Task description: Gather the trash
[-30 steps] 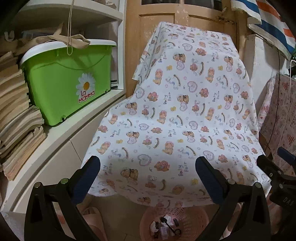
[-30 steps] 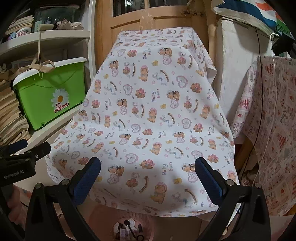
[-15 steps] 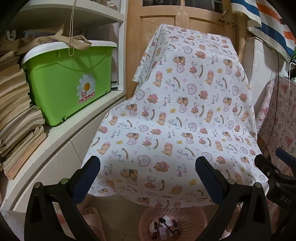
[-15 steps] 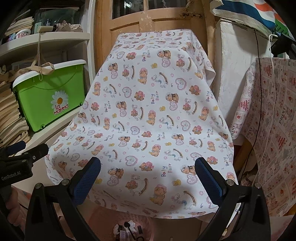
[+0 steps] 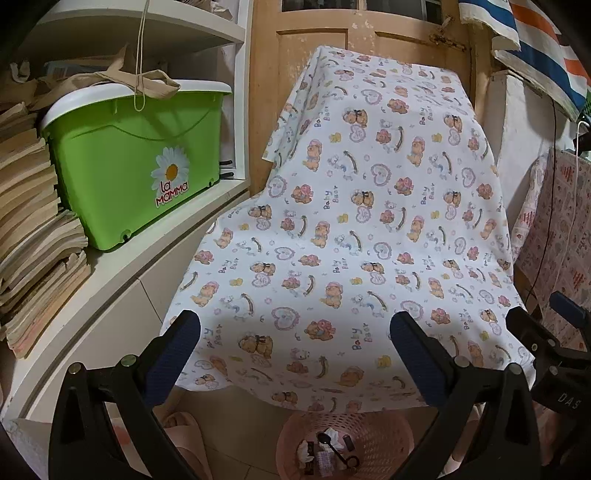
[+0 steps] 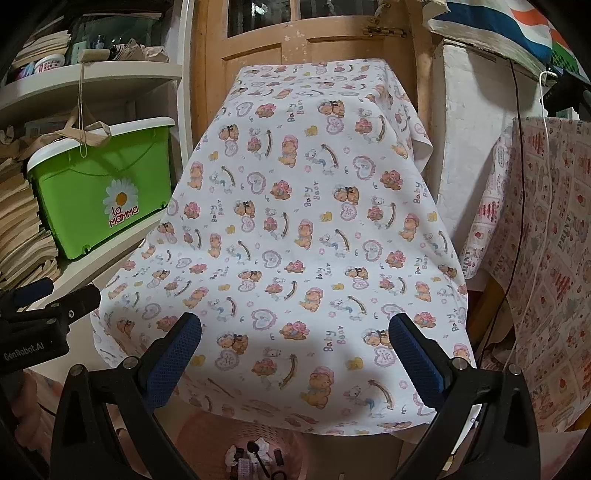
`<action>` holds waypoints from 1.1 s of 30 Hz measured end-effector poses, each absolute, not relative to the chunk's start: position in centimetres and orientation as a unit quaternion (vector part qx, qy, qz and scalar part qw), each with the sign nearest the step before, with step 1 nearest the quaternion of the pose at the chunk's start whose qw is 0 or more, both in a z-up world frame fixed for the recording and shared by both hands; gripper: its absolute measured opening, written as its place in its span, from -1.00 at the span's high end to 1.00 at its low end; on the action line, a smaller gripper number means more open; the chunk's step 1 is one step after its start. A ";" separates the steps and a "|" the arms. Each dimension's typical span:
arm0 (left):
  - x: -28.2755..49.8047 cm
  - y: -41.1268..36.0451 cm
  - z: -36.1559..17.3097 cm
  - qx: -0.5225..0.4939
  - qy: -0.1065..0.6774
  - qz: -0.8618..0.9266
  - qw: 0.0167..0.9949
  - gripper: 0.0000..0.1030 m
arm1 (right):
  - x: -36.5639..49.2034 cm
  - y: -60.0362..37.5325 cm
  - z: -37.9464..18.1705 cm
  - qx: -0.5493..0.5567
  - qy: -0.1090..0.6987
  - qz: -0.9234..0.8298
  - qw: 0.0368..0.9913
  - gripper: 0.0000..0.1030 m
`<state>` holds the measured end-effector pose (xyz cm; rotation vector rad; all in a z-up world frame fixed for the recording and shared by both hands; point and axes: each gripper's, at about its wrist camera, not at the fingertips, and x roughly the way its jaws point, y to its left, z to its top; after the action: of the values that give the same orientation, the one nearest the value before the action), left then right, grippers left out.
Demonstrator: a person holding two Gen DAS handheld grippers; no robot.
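The left gripper (image 5: 295, 332) hangs with its blue-padded jaws spread wide and nothing between them, facing a surface draped in a bear-print cloth (image 5: 362, 229). The right gripper (image 6: 295, 334) is likewise wide open and empty, facing the same cloth from a little farther right.

Below the cloth's near edge stands a pink perforated waste basket (image 5: 384, 432) on the floor, partly tucked under the overhang. Trash (image 5: 328, 452) already lies inside it — crumpled white paper, small dark pieces and what looks like a black spoon. From the right wrist view the basket (image 6: 207, 443) sits low and left of centre, its contents just visible.

To the left, a green storage box (image 5: 129, 162) with a white lid and a daisy label rests on a white shelf (image 5: 155, 251), beside stacked papers (image 5: 29, 221). A wooden door (image 5: 369, 33) stands behind the cloth — a patterned curtain (image 6: 546, 258) hangs on the right.
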<state>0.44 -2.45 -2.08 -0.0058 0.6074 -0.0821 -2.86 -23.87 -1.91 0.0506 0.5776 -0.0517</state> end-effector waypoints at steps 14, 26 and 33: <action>0.2 -3.0 -2.2 0.011 0.291 -0.032 0.956 -0.98 | -2.9 -23.9 -2.0 0.025 0.285 -0.027 0.958 -0.99; -0.1 -3.7 -2.2 0.037 0.283 -0.034 0.958 -0.98 | -2.7 -24.0 -2.1 0.029 0.288 -0.024 0.957 -0.99; 0.0 -3.7 -2.4 0.036 0.288 -0.035 0.956 -0.98 | -2.8 -24.0 -2.2 0.028 0.288 -0.026 0.957 -0.99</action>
<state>0.00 -3.71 -2.39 0.0727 0.5841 -0.0718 -2.78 -24.02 -2.17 0.0563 0.5842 -0.0521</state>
